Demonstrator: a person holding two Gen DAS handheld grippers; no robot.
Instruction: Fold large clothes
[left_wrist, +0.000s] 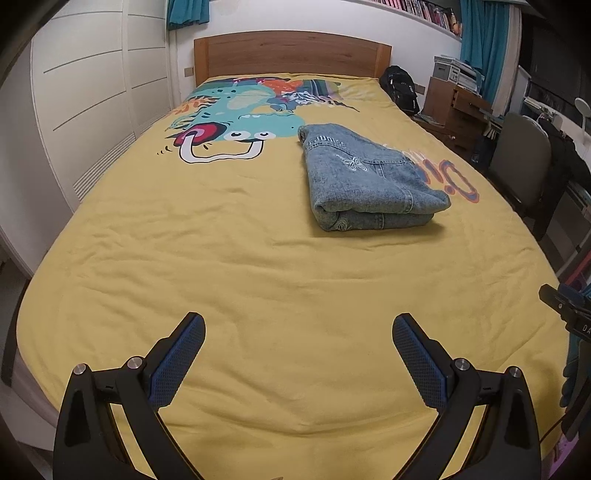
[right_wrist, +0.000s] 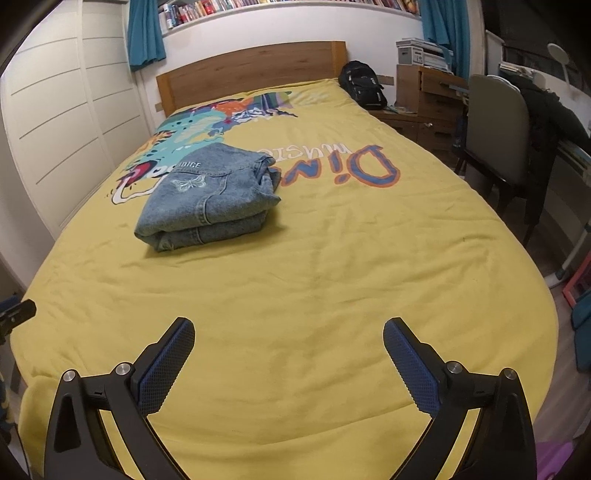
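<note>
Jacket (left_wrist: 369, 177): folded denim, lying on the bed (left_wrist: 258, 277), at 1 o'clock in the left view.
Left gripper (left_wrist: 298, 334): released, holding nothing, over bare cover.
Right gripper (right_wrist: 289, 338): released, holding nothing, jacket at 11 o'clock.

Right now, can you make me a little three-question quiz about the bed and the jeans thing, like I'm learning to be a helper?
1. True or false: the denim garment lies folded on the yellow bedspread.
2. Which is embroidered on the denim? A) a star B) a butterfly C) a heart
3. Fill in: the left gripper and the right gripper both have their jaws ____, with nothing between them.

Key:
1. True
2. B
3. open
</note>
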